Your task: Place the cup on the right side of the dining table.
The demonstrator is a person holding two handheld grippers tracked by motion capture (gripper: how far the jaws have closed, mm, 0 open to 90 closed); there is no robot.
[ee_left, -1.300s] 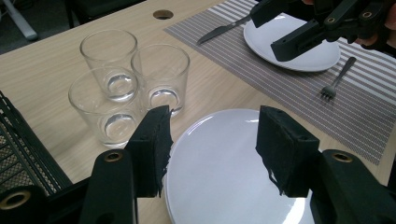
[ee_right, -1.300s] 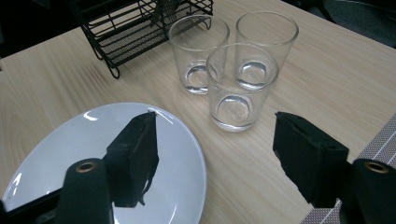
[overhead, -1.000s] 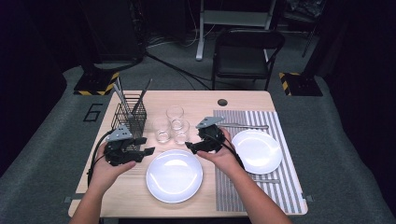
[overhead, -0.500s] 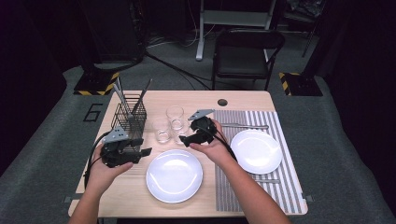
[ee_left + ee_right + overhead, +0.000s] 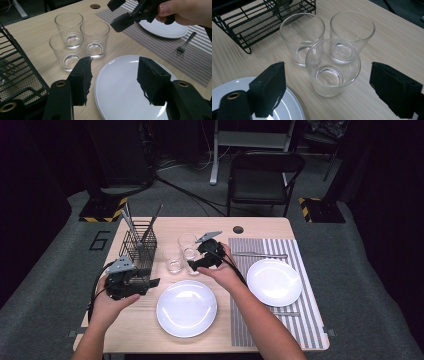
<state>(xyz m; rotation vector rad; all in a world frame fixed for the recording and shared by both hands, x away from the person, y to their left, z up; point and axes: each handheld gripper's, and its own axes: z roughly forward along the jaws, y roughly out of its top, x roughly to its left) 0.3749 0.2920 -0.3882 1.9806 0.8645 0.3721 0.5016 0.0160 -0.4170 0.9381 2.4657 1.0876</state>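
Now the right tool [image 5: 194, 266] is reaching toward three clear glasses [image 5: 333, 67] that are standing close together on the counter [image 5: 260, 227]. Its jaws have just been opening, and they are standing wide apart with nothing between them yet. In the right gripper view, the nearest glass is sitting just ahead of the tool, in line with the gap between the two jaws, and the other two glasses are standing right behind it. A black wire rack [image 5: 262, 17] is sitting farther off, past the glasses and to the tool's left. A white plate [image 5: 287, 107] is lying just under the tool's left jaw. The left tool [image 5: 150, 282] is hanging over the counter beside the rack, and its jaws are wide open too, holding nothing. In the left gripper view, the same white plate is lying right ahead of this tool, and the glasses are standing a bit farther off.
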